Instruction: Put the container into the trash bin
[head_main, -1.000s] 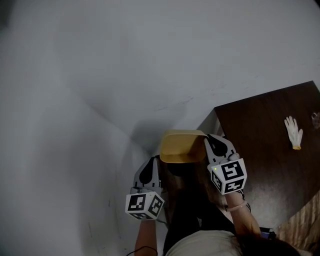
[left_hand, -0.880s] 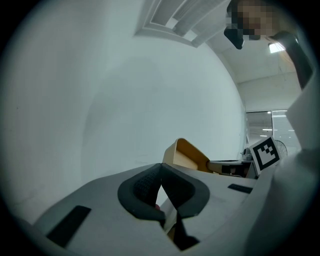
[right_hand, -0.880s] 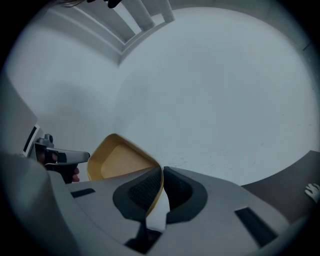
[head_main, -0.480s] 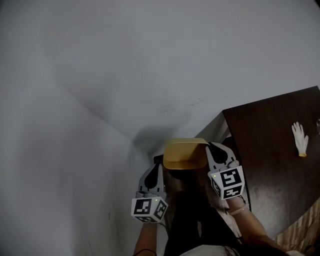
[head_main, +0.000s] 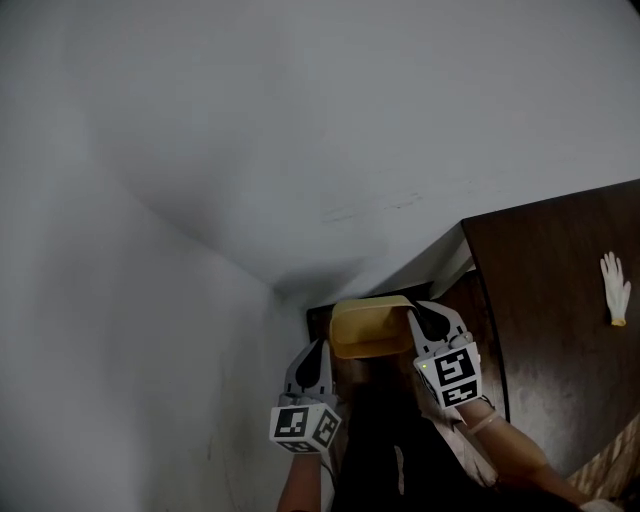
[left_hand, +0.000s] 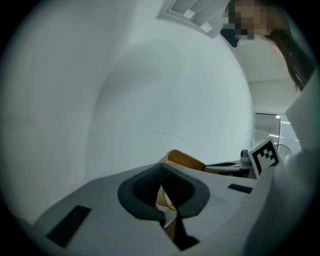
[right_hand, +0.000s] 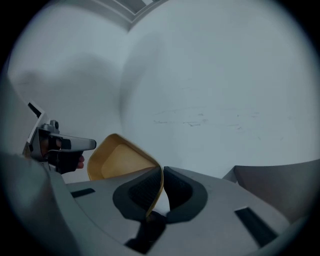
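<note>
While pinched from both sides, the yellow container hangs before a white wall.
The left gripper clamps its seven-o'clock edge, the right gripper its three-o'clock rim.

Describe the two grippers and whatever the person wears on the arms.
The left gripper and right gripper match: light grey shells that taper to black, ribbed jaw pads, with black rectangular patches on the shell. Each carries a white cube printed with black square markers. The forearms are bare of sleeves; a thin pale band circles the right wrist.
</note>
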